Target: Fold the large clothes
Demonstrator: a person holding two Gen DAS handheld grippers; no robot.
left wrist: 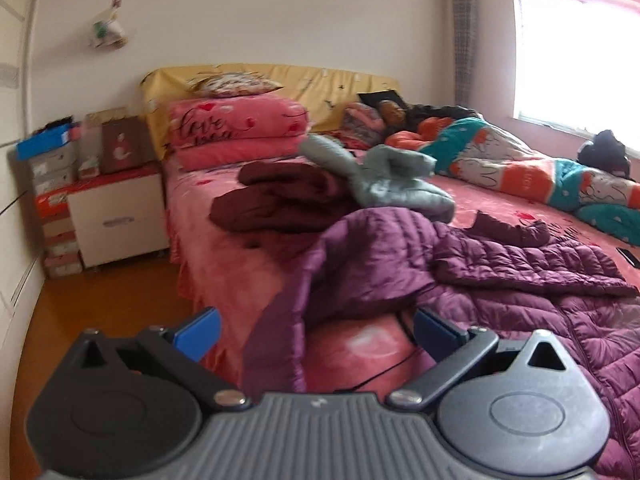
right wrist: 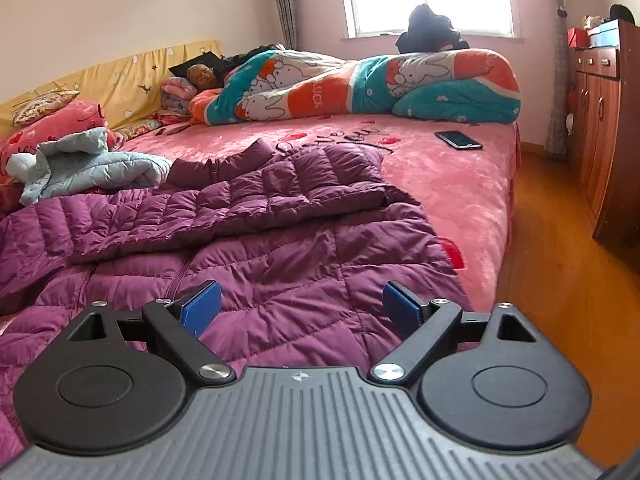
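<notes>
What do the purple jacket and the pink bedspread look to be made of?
The purple jacket looks like thin synthetic shell cloth, perhaps nylon, over puffy filling: it has a slight sheen and stitched quilted channels. The pink bedspread looks like soft plush fleece, matte and fuzzy, with printed hearts and lettering. Neither fibre can be confirmed by sight.

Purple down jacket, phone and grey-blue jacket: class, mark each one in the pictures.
purple down jacket point(right wrist: 280, 264), right wrist view, quilted front panel.
phone point(right wrist: 458, 139), right wrist view, dark screen.
grey-blue jacket point(left wrist: 400, 184), left wrist view, crumpled body.
</notes>
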